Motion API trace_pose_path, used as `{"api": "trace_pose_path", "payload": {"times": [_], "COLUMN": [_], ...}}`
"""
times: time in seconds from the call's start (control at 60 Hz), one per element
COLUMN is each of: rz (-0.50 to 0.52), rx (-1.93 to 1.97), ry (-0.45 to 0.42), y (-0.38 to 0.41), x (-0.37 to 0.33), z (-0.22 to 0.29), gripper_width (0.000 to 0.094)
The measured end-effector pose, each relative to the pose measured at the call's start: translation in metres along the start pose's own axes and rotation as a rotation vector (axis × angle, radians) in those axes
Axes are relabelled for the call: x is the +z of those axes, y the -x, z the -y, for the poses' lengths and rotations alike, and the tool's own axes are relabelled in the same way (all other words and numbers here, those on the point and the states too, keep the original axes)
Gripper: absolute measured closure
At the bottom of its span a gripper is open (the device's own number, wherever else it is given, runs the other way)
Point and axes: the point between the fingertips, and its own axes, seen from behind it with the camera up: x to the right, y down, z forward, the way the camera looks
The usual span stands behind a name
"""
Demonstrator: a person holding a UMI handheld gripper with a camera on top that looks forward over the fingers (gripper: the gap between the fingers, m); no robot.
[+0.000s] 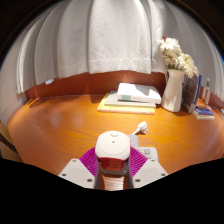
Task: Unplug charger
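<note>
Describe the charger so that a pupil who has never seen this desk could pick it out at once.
Start at the wide wooden desk below the white curtains. At its near edge the gripper has its pink-padded fingers closed on the charger, a small white block with a reddish band and a white cable. The books and vase stand far beyond it.

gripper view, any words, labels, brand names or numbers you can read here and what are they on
No text can be read anywhere in this view.
Charger between the fingers of the claw: white and red, no marking legible.
Books stacked on the wooden table: covers too small and blurred to read.
White vase of flowers: plain, no label seen.
Books behind the vase: spines too small to read.
</note>
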Motion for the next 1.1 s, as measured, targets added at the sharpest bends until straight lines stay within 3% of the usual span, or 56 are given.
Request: {"api": "trace_pose_path", "payload": {"times": [0.083,0.15,0.217,0.3,0.383,0.467,0.55,0.8,1.017,1.1], "rz": [0.030,0.032,-0.031,-0.117,-0.148,-0.198,-0.210,-0.163,-0.141,-0.166], "rx": [-0.023,-0.022,-0.073,-0.082,-0.033,-0.014,0.009,0.004,-0.085,-0.106], "ry": [0.012,-0.199,-0.356,-0.468,-0.525,-0.460,-0.337,-0.020,0.089,0.081], "y": [0.003,-0.013,-0.055,-0.116,-0.178,-0.240,-0.284,-0.315,-0.303,-0.303], "x": [-0.013,-0.056,-0.105,-0.153,-0.174,-0.162,-0.130,-0.058,-0.025,-0.022], "z": [0.024,0.116,0.203,0.266,0.282,0.255,0.194,0.034,-0.018,-0.016], "gripper_width": [0.0569,0.0570,0.0571,0.0573,0.0575,0.0576,0.0566,0.0564,0.0520,0.0474]}}
